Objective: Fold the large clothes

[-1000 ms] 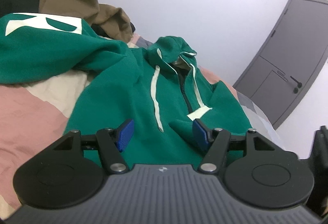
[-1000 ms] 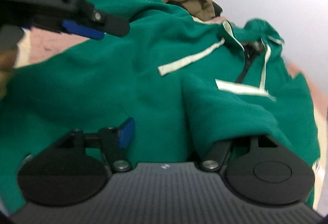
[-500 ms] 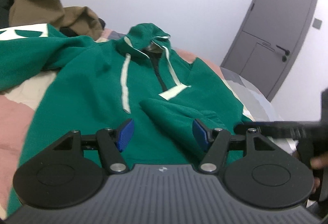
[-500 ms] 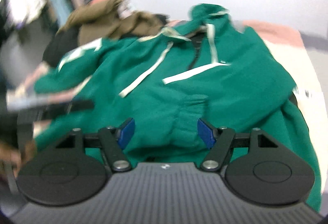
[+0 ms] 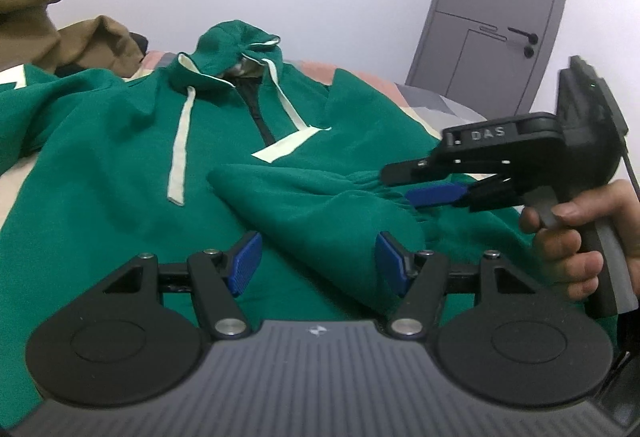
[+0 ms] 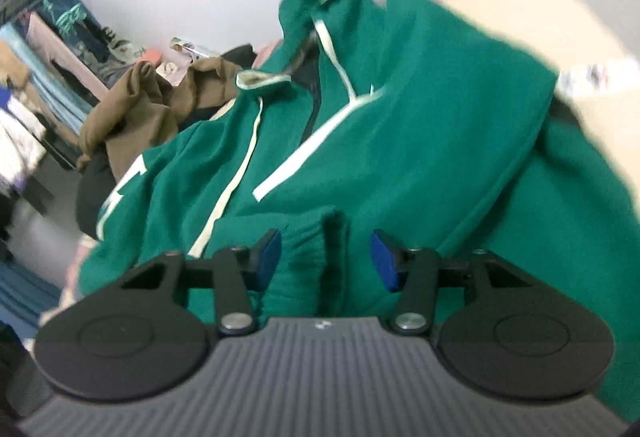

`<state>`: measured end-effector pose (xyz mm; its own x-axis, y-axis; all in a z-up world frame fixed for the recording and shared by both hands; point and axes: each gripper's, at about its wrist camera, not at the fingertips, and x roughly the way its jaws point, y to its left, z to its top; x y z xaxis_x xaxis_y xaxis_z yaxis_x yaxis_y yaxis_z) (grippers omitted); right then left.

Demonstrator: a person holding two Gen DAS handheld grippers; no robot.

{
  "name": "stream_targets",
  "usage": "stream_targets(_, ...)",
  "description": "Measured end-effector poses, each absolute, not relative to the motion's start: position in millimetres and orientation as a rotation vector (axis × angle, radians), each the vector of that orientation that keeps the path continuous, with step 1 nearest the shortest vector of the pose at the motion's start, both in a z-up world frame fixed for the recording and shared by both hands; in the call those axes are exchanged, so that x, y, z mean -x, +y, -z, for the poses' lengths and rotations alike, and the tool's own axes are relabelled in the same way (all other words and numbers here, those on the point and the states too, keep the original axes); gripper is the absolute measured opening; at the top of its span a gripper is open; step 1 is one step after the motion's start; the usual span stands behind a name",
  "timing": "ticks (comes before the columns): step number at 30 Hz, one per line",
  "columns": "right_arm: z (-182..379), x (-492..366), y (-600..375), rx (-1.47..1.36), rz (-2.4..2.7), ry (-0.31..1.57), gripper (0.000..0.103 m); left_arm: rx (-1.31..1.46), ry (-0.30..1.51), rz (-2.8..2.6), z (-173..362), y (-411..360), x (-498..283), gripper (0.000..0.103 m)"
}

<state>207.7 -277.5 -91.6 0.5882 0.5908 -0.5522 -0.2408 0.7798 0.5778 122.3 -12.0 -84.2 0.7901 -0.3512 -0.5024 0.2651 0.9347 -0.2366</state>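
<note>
A large green hoodie (image 5: pixel 120 165) with cream drawstrings lies face up on the bed, hood at the far end. Its right sleeve (image 5: pixel 316 205) is folded across the chest. My left gripper (image 5: pixel 318 263) is open and empty, low over the hoodie's lower front with the folded sleeve between its pads. My right gripper (image 6: pixel 324 257) is open and empty, with the sleeve's ribbed cuff (image 6: pixel 316 237) between its blue pads. It also shows in the left wrist view (image 5: pixel 436 185), hand-held at the right, by the cuff. The hoodie fills the right wrist view (image 6: pixel 420 157).
Brown clothes (image 5: pixel 80 41) are piled at the bed's far left, also in the right wrist view (image 6: pixel 136 109). The pink, cream and grey bedcover (image 5: pixel 432 97) shows around the hoodie. A grey door (image 5: pixel 500 9) stands at the far right. Cluttered shelves (image 6: pixel 48 49) are left of the bed.
My right gripper let go of the sleeve, which now lies across the chest, and it has swung around to the cuff. My left gripper turned right, staying open.
</note>
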Motion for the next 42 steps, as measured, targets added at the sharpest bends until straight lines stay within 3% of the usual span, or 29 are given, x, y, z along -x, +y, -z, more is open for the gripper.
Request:
stream_targets(13, 82, -204, -266, -0.626, -0.713, 0.808, 0.053, 0.034, 0.516, 0.374, 83, -37, -111, 0.082)
stream_targets(24, 76, -193, -243, -0.65, -0.816, 0.838, 0.053, -0.032, 0.544, 0.27, 98, -51, -122, 0.086)
stream_targets(42, 77, -190, -260, -0.525, -0.578, 0.761, 0.054, 0.218, 0.581, 0.039, 74, 6, -107, 0.087)
